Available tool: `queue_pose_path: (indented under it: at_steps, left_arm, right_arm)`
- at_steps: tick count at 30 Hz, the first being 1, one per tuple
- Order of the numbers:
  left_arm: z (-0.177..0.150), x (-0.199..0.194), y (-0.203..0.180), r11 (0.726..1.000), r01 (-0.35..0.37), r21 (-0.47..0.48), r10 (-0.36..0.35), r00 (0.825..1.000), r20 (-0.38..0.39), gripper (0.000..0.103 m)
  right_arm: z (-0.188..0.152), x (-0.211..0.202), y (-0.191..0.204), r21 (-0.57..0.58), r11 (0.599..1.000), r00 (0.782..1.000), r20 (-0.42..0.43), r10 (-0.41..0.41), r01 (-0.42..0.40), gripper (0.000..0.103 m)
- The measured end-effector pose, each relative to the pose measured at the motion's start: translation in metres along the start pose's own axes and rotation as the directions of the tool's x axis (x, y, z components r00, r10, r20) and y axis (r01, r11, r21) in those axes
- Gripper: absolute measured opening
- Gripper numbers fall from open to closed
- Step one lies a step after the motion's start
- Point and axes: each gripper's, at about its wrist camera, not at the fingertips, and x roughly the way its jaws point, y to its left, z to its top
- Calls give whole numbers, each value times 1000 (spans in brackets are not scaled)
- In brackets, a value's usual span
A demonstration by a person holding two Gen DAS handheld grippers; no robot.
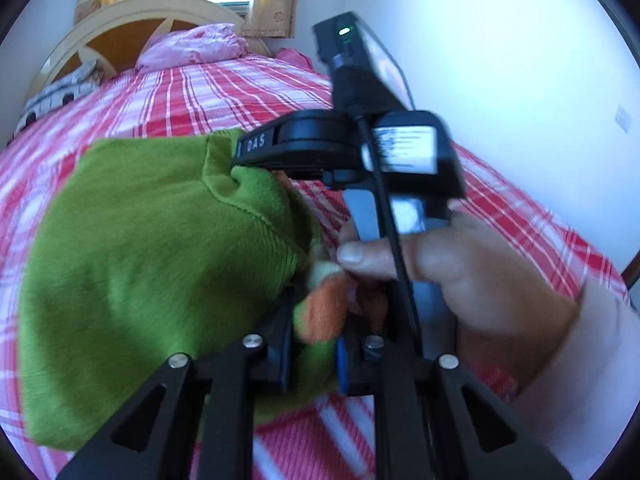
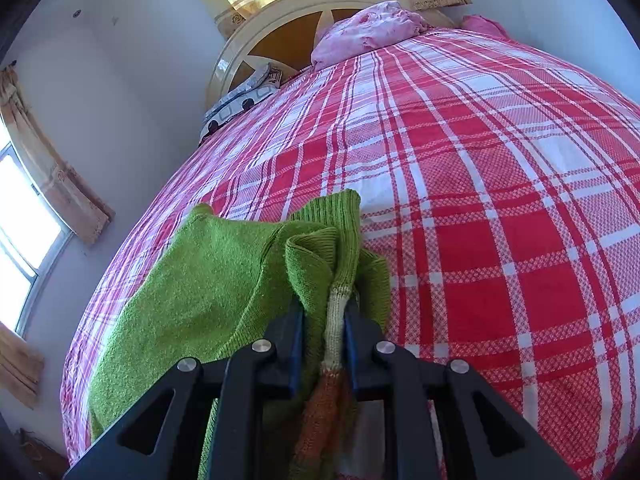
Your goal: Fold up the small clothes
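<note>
A small green knitted sweater with orange and cream stripes lies on a red and white plaid bedspread. My left gripper is shut on the sweater's striped part. My right gripper is shut on a bunched edge of the same sweater, with green ribbing and a cream and orange strip between its fingers. In the left wrist view the right gripper's body and the hand that holds it are close ahead, over the sweater.
The bedspread covers the bed. A pink crumpled cloth and a printed grey cloth lie by the cream headboard. Curtained windows are behind the headboard and on the left wall.
</note>
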Motion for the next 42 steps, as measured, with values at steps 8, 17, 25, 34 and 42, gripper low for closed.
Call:
queue_pose_path:
  at_steps: [8, 17, 25, 34, 42]
  left_arm:
    - [-23, -45, 41, 999, -1, -53, 2, 1000, 19, 26]
    - [-23, -60, 89, 981, -68, -183, 77, 996, 44, 32]
    - [-19, -39, 100, 961, -227, -159, 228, 974, -13, 40]
    - [-33, -29, 115, 939, -299, -170, 291, 954, -74, 72]
    - [-35, -39, 114, 937, -326, -126, 323, 945, -45, 83]
  right_arm:
    - [1, -26, -7, 35, 977, 977, -17, -210, 211, 73]
    - [-67, -133, 33, -3, 972, 962, 148, -231, 234, 40]
    - [-98, -98, 98, -212, 937, 961, 79, -265, 276, 18]
    - [-119, -95, 85, -182, 946, 963, 4, -271, 267, 17]
    - [-126, -144, 97, -212, 946, 970, 69, -235, 244, 17]
